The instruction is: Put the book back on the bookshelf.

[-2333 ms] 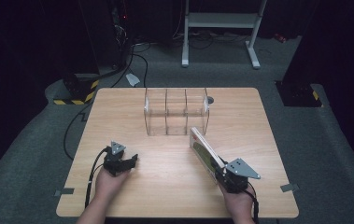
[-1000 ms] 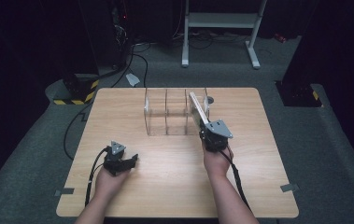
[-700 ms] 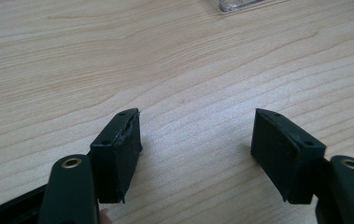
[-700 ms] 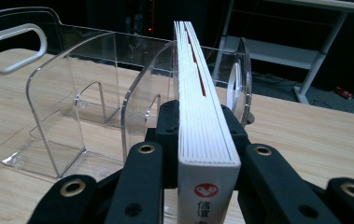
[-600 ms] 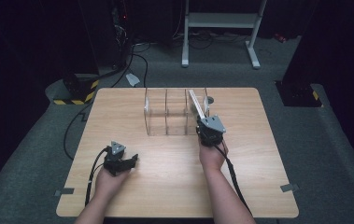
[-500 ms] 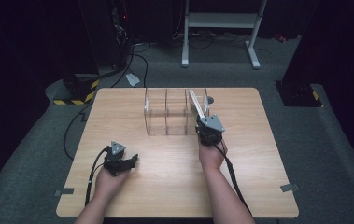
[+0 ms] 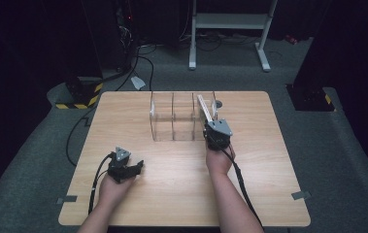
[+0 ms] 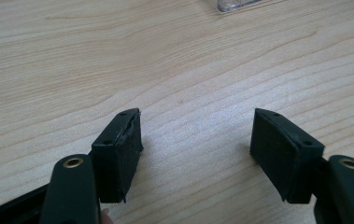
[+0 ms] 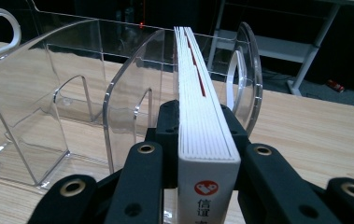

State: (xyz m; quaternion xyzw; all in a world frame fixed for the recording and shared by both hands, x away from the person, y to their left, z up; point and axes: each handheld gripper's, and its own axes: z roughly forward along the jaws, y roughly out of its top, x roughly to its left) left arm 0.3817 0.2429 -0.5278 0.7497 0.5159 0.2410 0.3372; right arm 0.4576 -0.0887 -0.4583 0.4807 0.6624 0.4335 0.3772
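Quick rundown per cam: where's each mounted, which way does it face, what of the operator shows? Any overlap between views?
High view: above the person's side, looking forward and down on the table; both forearms, left tool and right tool show.
Left gripper view: on the left tool, facing down at bare wood; jaws open.
Right gripper view: on the right tool, facing the clear divider rack; jaws shut on a book.
Shared: rack and book appear in the high and right gripper views.

The book's (image 9: 206, 140) lower cover is cut off by the right gripper view's bottom edge, its printing unreadable; the clear rack (image 8: 237, 4) is clipped at the left gripper view's top edge.
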